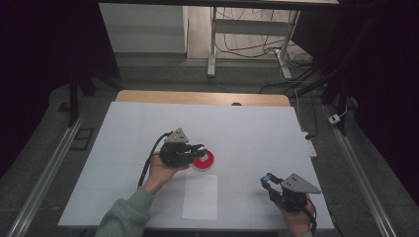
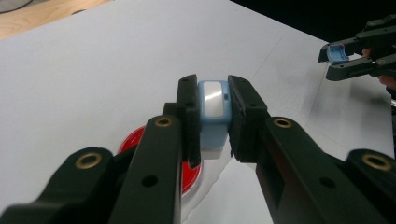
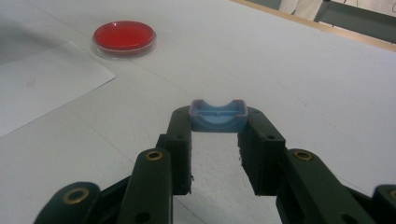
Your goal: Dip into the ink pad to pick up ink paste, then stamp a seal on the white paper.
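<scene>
Two grippers each clamp something blue: the left gripper grips a blue box (glossy-faced) above the red dish mid-desk; the right gripper, near right, pinches a blue cap.

White paper sheet (on table)

Left gripper level, jaws clamped, hand under it; right gripper raised, jaws clamped.
</scene>
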